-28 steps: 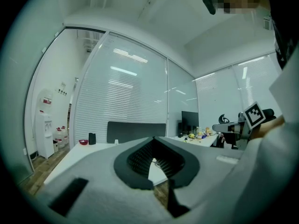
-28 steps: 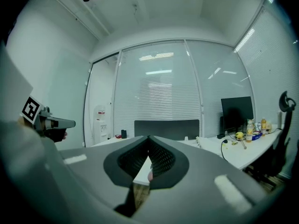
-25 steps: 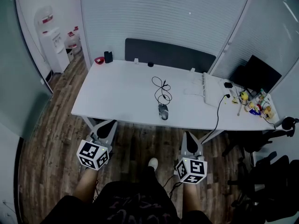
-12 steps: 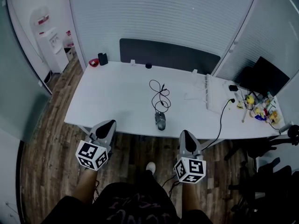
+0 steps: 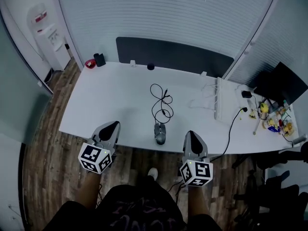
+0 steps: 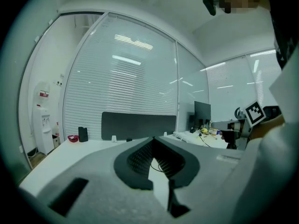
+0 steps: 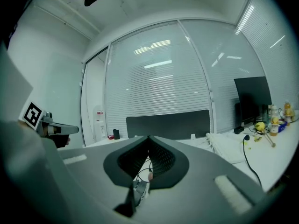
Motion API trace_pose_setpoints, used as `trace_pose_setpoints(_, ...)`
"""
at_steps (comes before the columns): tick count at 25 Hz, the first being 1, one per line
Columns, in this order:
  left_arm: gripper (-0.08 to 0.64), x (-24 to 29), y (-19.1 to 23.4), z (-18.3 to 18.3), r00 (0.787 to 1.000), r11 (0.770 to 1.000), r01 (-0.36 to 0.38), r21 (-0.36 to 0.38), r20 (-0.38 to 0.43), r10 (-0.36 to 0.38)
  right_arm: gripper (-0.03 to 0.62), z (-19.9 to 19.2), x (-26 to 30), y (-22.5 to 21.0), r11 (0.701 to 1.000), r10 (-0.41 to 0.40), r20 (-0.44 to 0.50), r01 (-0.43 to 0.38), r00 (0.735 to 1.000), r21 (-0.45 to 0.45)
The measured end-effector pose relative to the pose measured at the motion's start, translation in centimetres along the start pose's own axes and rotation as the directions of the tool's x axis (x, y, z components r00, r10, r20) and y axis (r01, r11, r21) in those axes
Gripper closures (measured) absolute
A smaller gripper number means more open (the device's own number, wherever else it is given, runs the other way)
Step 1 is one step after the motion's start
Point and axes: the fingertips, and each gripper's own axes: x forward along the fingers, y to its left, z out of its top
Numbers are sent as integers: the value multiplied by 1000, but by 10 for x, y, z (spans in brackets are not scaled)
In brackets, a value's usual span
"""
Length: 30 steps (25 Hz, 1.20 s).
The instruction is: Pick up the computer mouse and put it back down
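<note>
The grey computer mouse lies near the front edge of the white table. Its black cable coils away behind it. My left gripper hangs over the table's front edge, left of the mouse, with its jaws shut and nothing in them. My right gripper is at the edge just right of the mouse, also shut and empty. In the right gripper view the mouse shows through the gap under the closed jaws. The left gripper view looks across the tabletop with its tips together.
A dark panel runs along the table's far side. A red bowl and a black box sit at the far left corner. A white rack, a black lead, small clutter and a monitor are at the right. A water dispenser stands far left.
Both grippers have come forward to the table's front edge, one on each side of the mouse. The mouse and cable have not moved on the table.
</note>
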Motion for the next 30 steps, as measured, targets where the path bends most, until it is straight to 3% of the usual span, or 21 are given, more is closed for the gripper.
trace_pose_setpoints(8,561,53,3,6,999,999,-32,5,-20,32,581,6,49,-34,999,38,4,-39,999,31)
trace_pose_setpoints(16,561,72,5,18,998,998,-59,17,-26,59,581,10,71,-46,996,74,-11,-73,997,45)
trace_pose_setpoints(30,561,86,29,22,998,999,-43,20,-39,44,581,9,96,-27,996,76,-44,-74,996,47)
